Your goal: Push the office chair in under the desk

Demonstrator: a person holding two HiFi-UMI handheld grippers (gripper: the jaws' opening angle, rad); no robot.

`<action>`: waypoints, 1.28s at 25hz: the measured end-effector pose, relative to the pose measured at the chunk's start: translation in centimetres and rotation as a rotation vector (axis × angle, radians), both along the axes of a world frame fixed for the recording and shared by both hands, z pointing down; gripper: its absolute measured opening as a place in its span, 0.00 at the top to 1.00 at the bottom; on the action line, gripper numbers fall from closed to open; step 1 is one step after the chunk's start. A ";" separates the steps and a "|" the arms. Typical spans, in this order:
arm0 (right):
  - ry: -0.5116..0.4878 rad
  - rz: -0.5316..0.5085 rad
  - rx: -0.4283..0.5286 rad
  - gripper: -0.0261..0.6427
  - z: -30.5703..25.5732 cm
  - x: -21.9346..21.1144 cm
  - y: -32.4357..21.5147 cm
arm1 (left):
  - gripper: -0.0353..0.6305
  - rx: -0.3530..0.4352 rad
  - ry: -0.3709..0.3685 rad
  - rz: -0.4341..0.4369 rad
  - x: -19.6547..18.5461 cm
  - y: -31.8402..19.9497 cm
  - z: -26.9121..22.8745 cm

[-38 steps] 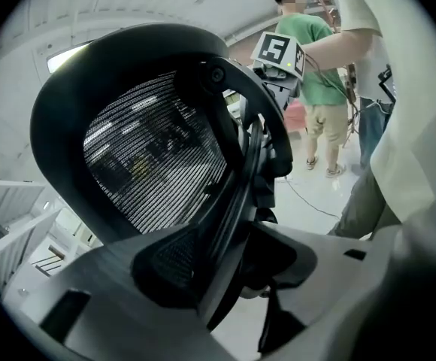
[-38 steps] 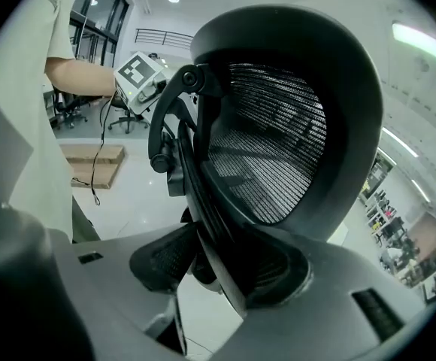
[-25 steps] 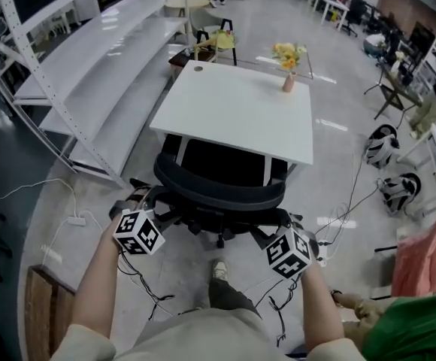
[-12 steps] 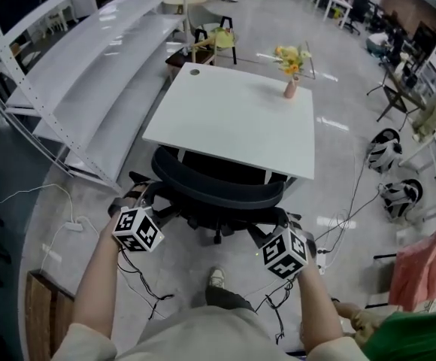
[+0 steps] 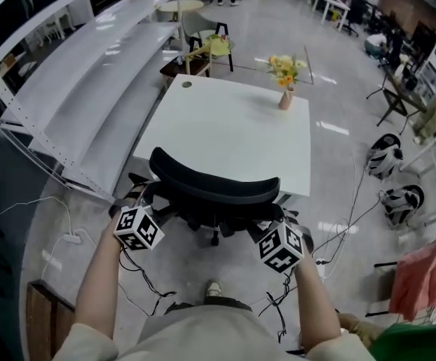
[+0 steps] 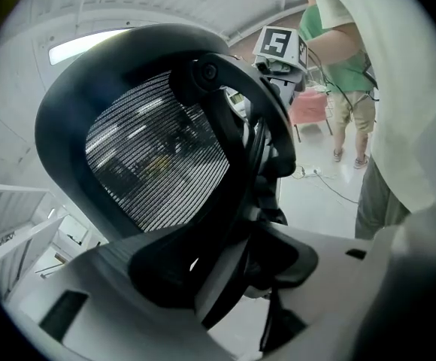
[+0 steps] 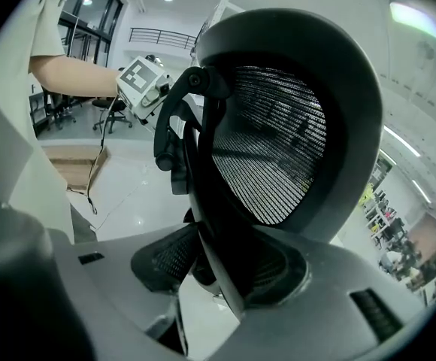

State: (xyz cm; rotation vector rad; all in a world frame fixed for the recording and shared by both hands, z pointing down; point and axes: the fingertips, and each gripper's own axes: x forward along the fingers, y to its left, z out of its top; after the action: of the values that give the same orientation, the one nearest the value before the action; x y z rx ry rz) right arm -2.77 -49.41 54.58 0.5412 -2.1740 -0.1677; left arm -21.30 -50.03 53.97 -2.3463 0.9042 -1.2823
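**Head view: chair back at near table edge, both tools clamped on it**

Head view, left to right. White shelving [image 5: 75, 89] runs along the left, beside the table's left edge. Left tool [image 5: 146, 205] is at the left end of the chair [image 5: 214, 190] back, marker cube toward the camera. The chair's black curved back stands right at the near edge of the white table [image 5: 225, 134], roughly centred on it. Parts of the base show on the floor just below the back. The seat is out of sight under the back and tabletop. A vase [image 5: 285, 98] of yellow flowers stands on the far right part of the table. Right tool [image 5: 269, 228] is at the right end of the chair back. Cables [image 5: 346, 216] trail across the floor to the right of it.

Left gripper view: the mesh back fills the frame. The jaws are nearly closed, with the black frame of the back pinched between them. The other tool's cube shows at top right, beyond the back.

Right gripper view: same arrangement, mirrored. The jaws are drawn in tight on the black back frame, mesh panel above them. The left tool's cube and a forearm [image 7: 71, 74] show at upper left.
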 end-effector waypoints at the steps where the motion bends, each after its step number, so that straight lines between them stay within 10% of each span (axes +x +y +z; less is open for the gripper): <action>1: 0.000 0.000 -0.001 0.69 0.0 0.1 -0.5 | 0.58 0.000 0.000 -0.002 0.1 -0.5 -0.1; 32: -0.008 0.067 0.009 0.66 0.1 0.6 -8.4 | 0.60 -0.003 0.006 0.085 0.5 -8.2 -0.3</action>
State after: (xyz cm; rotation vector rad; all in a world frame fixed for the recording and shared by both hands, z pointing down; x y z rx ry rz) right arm -2.13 -57.77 54.72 0.6197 -2.1605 -0.1388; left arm -20.78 -58.19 53.71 -2.3654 0.7963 -1.2447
